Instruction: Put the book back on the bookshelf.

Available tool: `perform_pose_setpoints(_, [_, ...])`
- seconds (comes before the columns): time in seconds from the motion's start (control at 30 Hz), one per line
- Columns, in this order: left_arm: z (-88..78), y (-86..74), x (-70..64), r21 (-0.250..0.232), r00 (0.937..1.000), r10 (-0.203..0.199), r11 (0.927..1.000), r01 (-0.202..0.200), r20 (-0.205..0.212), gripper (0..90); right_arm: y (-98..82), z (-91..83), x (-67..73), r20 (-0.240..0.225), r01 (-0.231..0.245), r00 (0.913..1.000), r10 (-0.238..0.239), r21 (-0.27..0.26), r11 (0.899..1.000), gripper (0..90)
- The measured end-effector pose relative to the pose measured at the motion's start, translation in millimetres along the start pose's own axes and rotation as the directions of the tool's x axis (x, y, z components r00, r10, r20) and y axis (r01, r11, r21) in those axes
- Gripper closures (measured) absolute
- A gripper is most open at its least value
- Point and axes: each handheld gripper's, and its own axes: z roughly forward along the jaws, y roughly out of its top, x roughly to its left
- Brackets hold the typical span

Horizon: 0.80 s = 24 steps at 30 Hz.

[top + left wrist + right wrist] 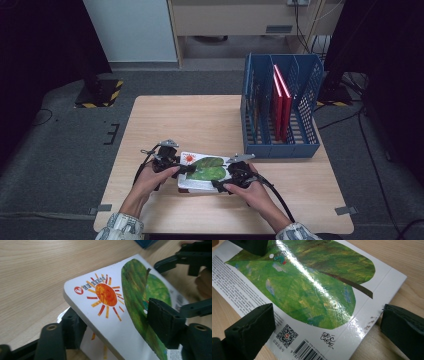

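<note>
My picture book [206, 170] lies at the near middle of the wooden table [200, 120], back cover up, with a big green leaf and an orange sun [106, 294] printed on it. Its long axis runs left to right across the table, roughly parallel to the near edge. The sun end points left toward my left hand; the barcode and spine end points right toward my right hand.

My left gripper [181, 169] has the book's left end between its jaws. In the left gripper view, one jaw sits under the lifted corner and the other rests on top of the green leaf, so this end is tilted up off the table. The jaws look to be pinching the cover, top and bottom.

My right gripper [226, 181] is at the book's right end. In the right gripper view its jaws are spread wide: one pad [253, 325] hovers over the text and QR code on the near side, and the other stands just off the spine edge over bare wood. They straddle the corner and are not pressing on it.

Far and to the right stands a blue file rack [280, 107] with two red books [281, 102] upright in it, well apart from my book.
</note>
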Motion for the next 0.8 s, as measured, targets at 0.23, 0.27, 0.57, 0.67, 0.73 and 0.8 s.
perform_pose_setpoints(0.23, [0.2, -1.9, -2.7, 0.000, 0.9998, 0.018, 0.9998, -0.018, -0.011, 34.5, -0.2, 0.0, 1.4, 0.008, 0.013, 0.9999, -0.013, 0.001, 1.000, 0.1])
perform_pose_setpoints(0.27, [-0.1, -1.9, -3.2, -0.002, 0.9996, 0.026, 0.9997, -0.026, -0.013, 34.4, -0.2, 0.0, 1.5, 0.010, 0.017, 0.9998, -0.017, 0.000, 1.000, 0.1])
perform_pose_setpoints(0.57, [-1.7, -3.2, -6.0, -0.022, 0.9968, 0.079, 0.9966, -0.079, -0.012, 35.0, 1.8, -0.4, -4.0, 0.004, 0.023, 0.9997, -0.023, -0.004, 1.000, 0.3])
perform_pose_setpoints(0.67, [-0.6, -4.2, -6.2, 0.005, 0.9951, 0.098, 0.9952, -0.098, -0.010, 35.5, 2.6, 1.7, -13.3, -0.025, -0.013, 0.9996, 0.013, 0.010, 1.000, 0.3])
perform_pose_setpoints(0.73, [-0.8, -4.1, -7.4, 0.011, 0.9926, 0.121, 0.9926, -0.121, -0.007, 35.8, 2.6, 3.1, -14.4, -0.044, -0.006, 0.9990, 0.007, 0.013, 1.000, 0.6])
perform_pose_setpoints(0.8, [-0.9, -3.5, -8.1, 0.013, 0.9918, 0.128, 0.9918, -0.127, -0.009, 36.0, 3.1, 4.0, -11.8, -0.062, 0.013, 0.9980, -0.012, 0.022, 1.000, 0.6])
